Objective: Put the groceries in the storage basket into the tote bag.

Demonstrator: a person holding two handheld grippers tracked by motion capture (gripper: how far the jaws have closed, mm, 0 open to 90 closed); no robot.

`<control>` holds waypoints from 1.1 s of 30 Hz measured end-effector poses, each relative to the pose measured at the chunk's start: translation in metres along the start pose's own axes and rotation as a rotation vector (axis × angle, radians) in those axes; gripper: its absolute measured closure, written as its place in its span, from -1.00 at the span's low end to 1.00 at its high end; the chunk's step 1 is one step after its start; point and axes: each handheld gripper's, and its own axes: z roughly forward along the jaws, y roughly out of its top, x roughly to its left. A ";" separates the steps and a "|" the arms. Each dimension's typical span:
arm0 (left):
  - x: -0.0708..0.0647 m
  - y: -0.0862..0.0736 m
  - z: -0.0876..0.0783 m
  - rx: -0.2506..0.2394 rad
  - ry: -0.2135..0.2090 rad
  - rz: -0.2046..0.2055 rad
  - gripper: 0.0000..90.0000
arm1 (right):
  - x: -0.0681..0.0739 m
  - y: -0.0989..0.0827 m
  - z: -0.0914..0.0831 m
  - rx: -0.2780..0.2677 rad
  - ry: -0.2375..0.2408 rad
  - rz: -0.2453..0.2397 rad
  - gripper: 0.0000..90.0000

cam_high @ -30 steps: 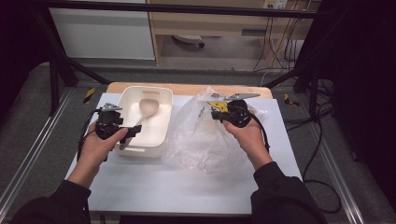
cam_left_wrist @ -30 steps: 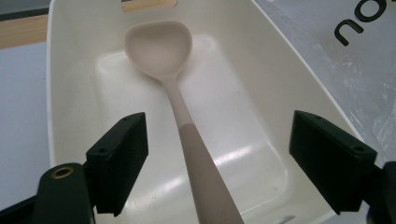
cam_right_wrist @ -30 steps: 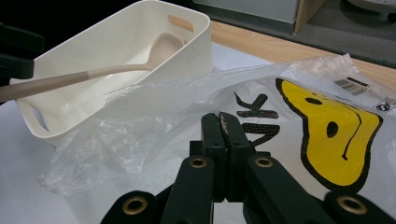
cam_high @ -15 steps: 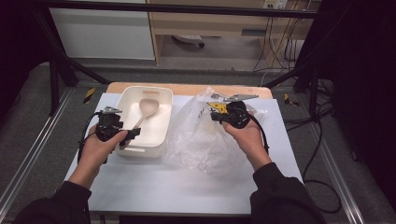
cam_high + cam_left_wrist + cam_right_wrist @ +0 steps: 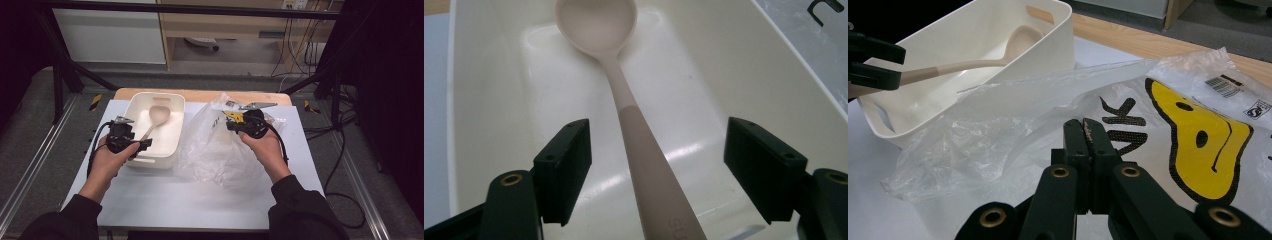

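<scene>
White bin on counter: held spoon, bowl at far end. Left tongs spread wide astride spoon handle. Right of bin: plastic bag; right tongs pressed together over it.

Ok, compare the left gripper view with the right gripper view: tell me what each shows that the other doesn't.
Left gripper view alone: its own jaws wide apart, either side of the spoon handle, not touching it.

Right gripper view alone: a clear plastic bag with yellow and black print and a barcode label, that gripper's jaws pressed together over it, and the wooden table edge.

Both: the spoon lying in the white bin, bowl end away from the left gripper.
</scene>
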 end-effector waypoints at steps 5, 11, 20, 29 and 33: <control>-0.002 -0.006 0.005 0.010 0.006 0.001 -0.28 | 0.001 0.000 0.001 0.003 0.001 0.001 1.00; -0.003 -0.005 0.008 0.014 0.013 0.000 -0.11 | 0.000 -0.001 0.001 0.004 -0.004 0.003 1.00; -0.006 0.007 0.009 0.041 0.026 0.025 0.04 | 0.000 -0.001 0.000 -0.001 0.002 0.003 1.00; -0.002 0.006 0.013 0.077 0.039 0.031 0.20 | -0.001 0.000 -0.001 -0.002 -0.003 0.002 1.00; 0.000 0.008 0.013 0.087 0.038 0.028 0.24 | -0.001 -0.001 -0.001 -0.003 -0.002 0.004 1.00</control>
